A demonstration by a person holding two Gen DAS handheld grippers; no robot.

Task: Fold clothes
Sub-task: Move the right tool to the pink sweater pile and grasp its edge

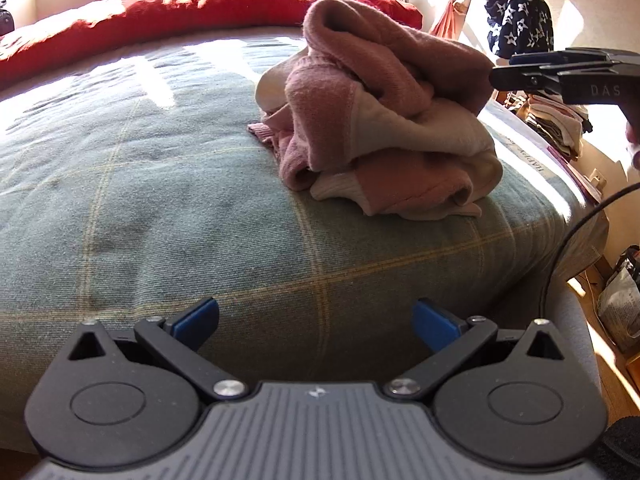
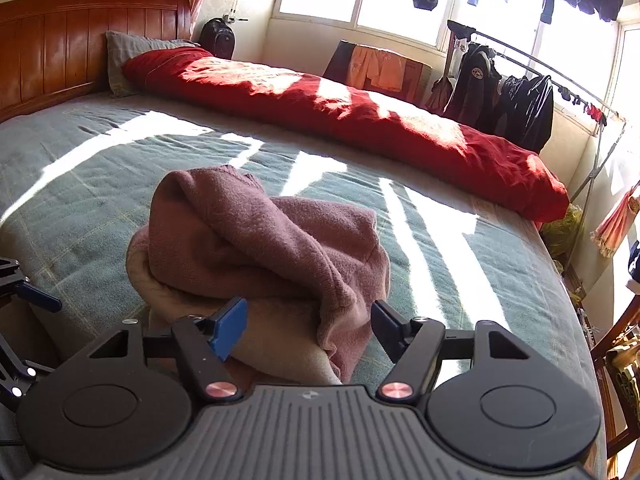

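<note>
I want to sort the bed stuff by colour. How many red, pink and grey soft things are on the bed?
Red: 1, the long red quilt
Pink: 1, the crumpled pink and cream knitted garment
Grey: 1, the grey pillow
Total: 3

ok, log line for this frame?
left tongs: open, empty | right tongs: open, at pink sweater | sweater crumpled on bed, unfolded

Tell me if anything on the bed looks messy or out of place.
Only the pink garment: it sits bunched in a crumpled heap on the green bedspread, not yet folded. Both grippers, left and right, are open and hold nothing.
</note>
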